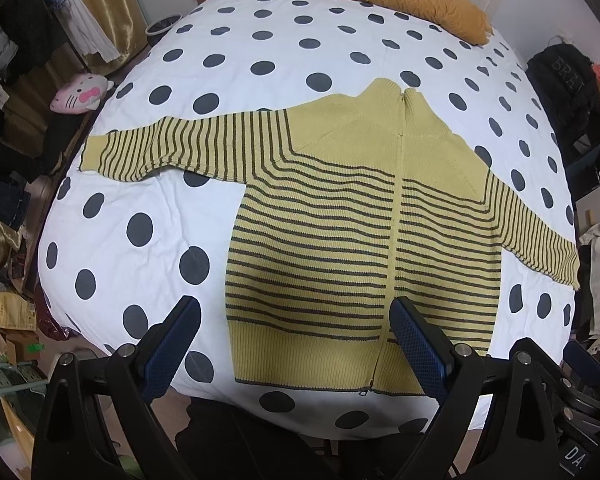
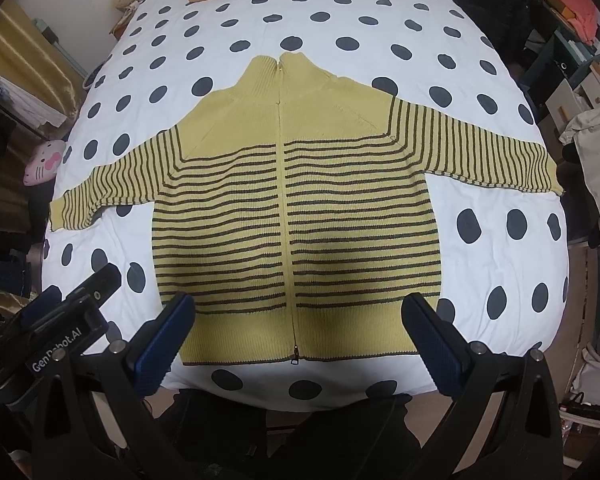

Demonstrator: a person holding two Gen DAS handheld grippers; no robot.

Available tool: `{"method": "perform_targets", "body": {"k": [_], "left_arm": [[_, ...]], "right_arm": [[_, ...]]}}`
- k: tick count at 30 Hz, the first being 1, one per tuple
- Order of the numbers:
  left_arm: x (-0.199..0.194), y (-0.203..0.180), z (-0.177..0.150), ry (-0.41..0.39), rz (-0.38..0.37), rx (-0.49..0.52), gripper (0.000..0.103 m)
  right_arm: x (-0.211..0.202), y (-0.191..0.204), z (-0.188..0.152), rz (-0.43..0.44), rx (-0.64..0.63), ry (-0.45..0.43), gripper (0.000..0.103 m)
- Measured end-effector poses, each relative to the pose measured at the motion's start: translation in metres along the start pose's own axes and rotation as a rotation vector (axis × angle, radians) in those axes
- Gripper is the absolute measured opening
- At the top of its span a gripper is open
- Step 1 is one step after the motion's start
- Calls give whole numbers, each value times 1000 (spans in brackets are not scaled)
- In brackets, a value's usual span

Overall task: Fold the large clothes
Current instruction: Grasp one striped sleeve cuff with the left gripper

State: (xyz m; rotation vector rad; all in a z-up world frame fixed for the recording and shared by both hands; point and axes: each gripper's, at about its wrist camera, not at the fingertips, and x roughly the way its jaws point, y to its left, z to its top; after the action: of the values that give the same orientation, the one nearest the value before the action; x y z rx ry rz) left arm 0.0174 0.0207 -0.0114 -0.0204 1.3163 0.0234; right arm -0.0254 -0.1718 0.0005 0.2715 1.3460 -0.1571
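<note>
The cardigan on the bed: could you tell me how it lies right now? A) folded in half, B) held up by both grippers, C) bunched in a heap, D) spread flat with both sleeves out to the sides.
D: the cardigan lies flat, zipped, on the bed, sleeves out to each side; both grippers are open and hold nothing.

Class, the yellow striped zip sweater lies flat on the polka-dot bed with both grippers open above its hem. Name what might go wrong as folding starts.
1. The sweater is a thick knit; a gripper may also pinch the duvet beneath.
2. Its left cuff lies by the bed's edge, so a tug may drag the sleeve off.
3. The zip pull at the hem could snag on a finger.
</note>
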Motion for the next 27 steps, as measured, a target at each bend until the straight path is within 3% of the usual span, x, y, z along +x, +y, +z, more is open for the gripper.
{"method": "perform_targets", "body": {"k": [4, 8, 13, 18, 20, 23, 27], "left_arm": [[9, 15, 5, 9, 0, -18, 96], [35, 68, 27, 0, 32, -126, 96], [101, 184, 76, 2, 94, -322, 95], [168, 293, 122, -87, 126, -413, 88], [196, 336, 141, -104, 111, -445, 81], [230, 397, 153, -89, 79, -575, 80], [264, 450, 158, -99, 69, -688, 81]], "right_arm": [[4, 3, 2, 8, 0, 7, 103], [19, 7, 8, 32, 23, 36, 103], [50, 19, 17, 37, 33, 79, 103], [101, 43, 28, 24, -2, 99, 103], [121, 51, 31, 19, 5, 103, 103], [145, 60, 35, 16, 22, 111, 103], [169, 69, 41, 20, 38, 123, 103]]}}
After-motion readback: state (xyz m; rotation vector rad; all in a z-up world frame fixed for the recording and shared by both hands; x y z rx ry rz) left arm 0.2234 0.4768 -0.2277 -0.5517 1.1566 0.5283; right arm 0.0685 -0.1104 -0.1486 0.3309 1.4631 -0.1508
